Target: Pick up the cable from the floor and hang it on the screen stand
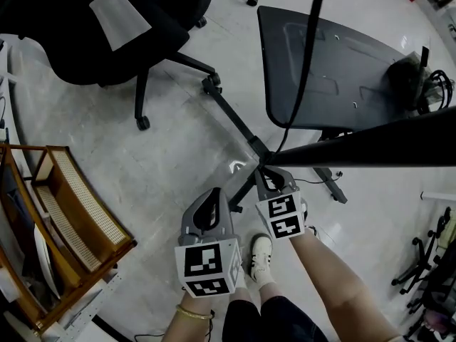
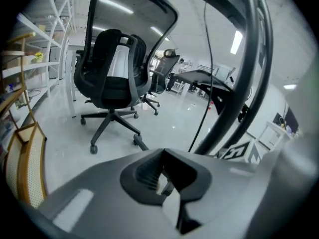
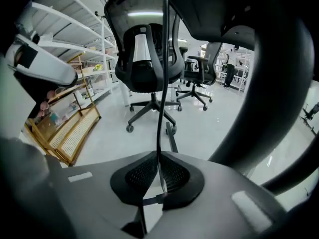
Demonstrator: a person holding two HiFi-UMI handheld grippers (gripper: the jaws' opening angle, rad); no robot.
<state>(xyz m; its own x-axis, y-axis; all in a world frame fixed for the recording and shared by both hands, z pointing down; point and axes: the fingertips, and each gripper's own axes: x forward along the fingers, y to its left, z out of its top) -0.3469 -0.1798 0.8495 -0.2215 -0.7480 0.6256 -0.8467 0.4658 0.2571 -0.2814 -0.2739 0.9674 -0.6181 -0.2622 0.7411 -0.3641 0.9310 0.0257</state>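
A thin black cable [image 1: 306,55] drops from the top of the head view past the dark screen panel [image 1: 328,70] to my right gripper [image 1: 265,168]. In the right gripper view the cable [image 3: 162,83] rises straight up from between the pads, and that gripper [image 3: 159,152] is shut on it. The screen stand's thick black tube [image 1: 370,144] crosses right beside that gripper, and its floor leg [image 1: 231,112] runs up-left. My left gripper [image 1: 212,194] hangs just to the left, apart from the cable [image 2: 206,59]. Its jaws [image 2: 162,151] meet at the tips with nothing between them.
A black office chair [image 1: 107,27] stands at the upper left on the pale floor. A wooden rack with cane panels [image 1: 71,212] sits at the left, next to white shelving. The person's white shoe [image 1: 260,255] is under the grippers. Black tripod legs [image 1: 427,262] stand at the right.
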